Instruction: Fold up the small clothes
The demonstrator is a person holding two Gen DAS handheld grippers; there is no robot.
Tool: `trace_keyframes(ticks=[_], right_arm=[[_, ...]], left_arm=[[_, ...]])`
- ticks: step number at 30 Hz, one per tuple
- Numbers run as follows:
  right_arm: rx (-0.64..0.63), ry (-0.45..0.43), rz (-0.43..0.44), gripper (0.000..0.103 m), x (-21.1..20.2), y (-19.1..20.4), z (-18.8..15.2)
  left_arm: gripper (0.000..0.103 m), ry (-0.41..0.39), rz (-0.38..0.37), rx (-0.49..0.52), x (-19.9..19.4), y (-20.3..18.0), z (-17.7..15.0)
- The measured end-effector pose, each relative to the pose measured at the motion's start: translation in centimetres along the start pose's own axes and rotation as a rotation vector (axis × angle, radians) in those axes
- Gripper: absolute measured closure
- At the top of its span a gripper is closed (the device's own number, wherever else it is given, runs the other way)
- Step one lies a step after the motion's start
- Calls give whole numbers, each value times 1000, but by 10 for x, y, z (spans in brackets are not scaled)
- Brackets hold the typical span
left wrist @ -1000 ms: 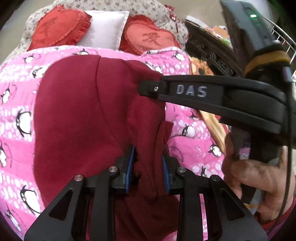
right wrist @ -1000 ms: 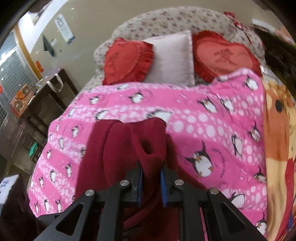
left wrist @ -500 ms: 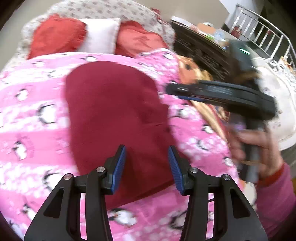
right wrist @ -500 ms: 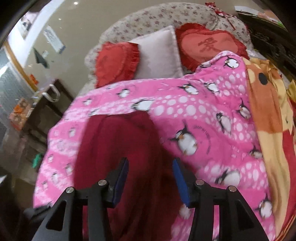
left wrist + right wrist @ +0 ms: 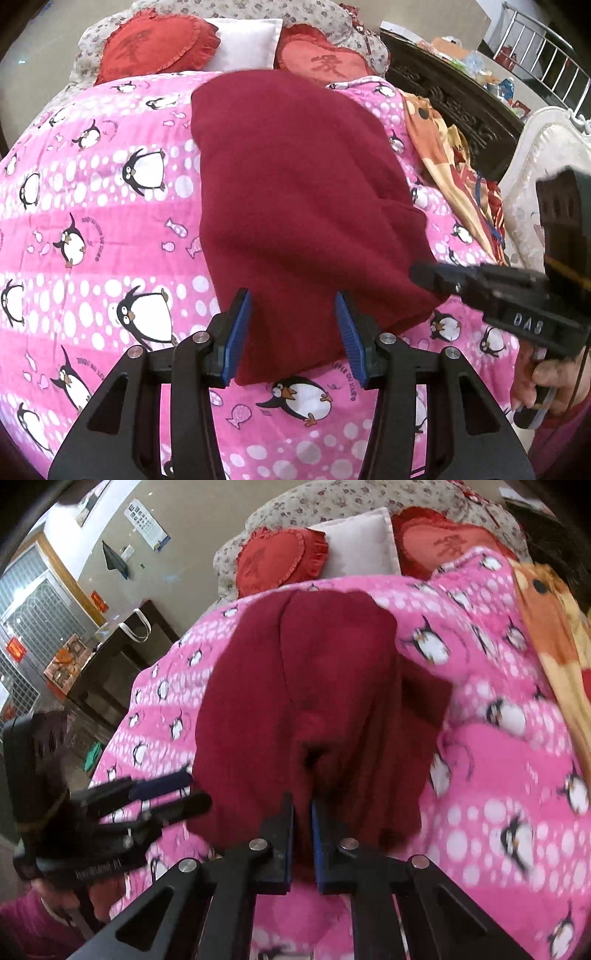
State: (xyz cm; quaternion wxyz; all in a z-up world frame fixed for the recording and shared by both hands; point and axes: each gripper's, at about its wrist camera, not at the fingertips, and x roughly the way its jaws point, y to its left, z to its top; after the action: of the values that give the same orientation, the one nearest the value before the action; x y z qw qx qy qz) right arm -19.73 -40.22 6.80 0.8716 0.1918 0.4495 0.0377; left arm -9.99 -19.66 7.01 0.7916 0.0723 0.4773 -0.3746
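Right wrist: right gripper (image 5: 303, 843) seemingly pinching maroon garment (image 5: 295, 701) (blurred); left gripper (image 5: 293, 334) apart.

garment (image 5: 303, 206) on blanket (image 5: 92, 221); pillows (image 5: 243, 42) behind.

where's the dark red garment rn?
The dark red garment lies on the pink penguin blanket, centre of both wrist views, below the heart cushions. Its near edge sits between the left gripper's open pads.

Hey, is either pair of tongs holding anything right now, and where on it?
The right tongs pinch the dark red garment at its near edge. The left tongs stand open over it, gripping nothing.
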Motion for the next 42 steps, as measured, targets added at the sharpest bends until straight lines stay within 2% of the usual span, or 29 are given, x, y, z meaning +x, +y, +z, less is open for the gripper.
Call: trace_keyframes(ticks=[5, 9, 12, 13, 15, 16, 17, 20, 22, 24, 25, 28, 32, 36, 40, 42], right_arm=[[88, 29, 14, 96, 12, -25, -21], [66, 46, 21, 96, 7, -21, -24], [116, -18, 73, 96, -14, -27, -13], [129, -50, 82, 89, -21, -30, -8], [152, -130, 49, 59, -37, -33, 7], [161, -155, 13, 37, -40, -34, 16], [163, -163, -5, 32, -41, -34, 22], [182, -162, -42, 32, -24, -33, 48], [201, -136, -26, 34, -7, -35, 60], [195, -92, -2, 58, 11, -36, 66], [180, -65, -10, 78, 20, -34, 68], [95, -84, -84, 92, 20, -28, 67], [57, -90, -178, 93, 22, -37, 62], [72, -82, -188, 93, 29, -45, 59], [103, -111, -147, 93, 10, -40, 58], [123, -125, -129, 80, 0, -37, 55]], left_arm=[[57, 18, 13, -6, 8, 1, -5], [57, 2, 23, 11, 3, -5, -2], [57, -23, 28, 25, -1, -8, 1], [57, -23, 27, 27, 0, -10, 2], [57, -13, 20, 25, 4, -10, 2], [57, -5, 16, 20, 7, -11, 1], [57, 1, 12, 13, 9, -11, 1], [57, 13, 7, -5, 14, -12, -1], [57, 14, 15, 1, 16, -14, -2], [57, 17, 21, 9, 17, -15, -2], [57, 19, 24, 11, 18, -15, -2], [56, 21, 27, 21, 21, -17, -3], [56, 22, 22, 26, 28, -18, -3], [56, 17, 42, 35, 29, -22, -4], [56, 14, 53, 26, 24, -21, -3], [56, 13, 48, 10, 21, -18, -3]])
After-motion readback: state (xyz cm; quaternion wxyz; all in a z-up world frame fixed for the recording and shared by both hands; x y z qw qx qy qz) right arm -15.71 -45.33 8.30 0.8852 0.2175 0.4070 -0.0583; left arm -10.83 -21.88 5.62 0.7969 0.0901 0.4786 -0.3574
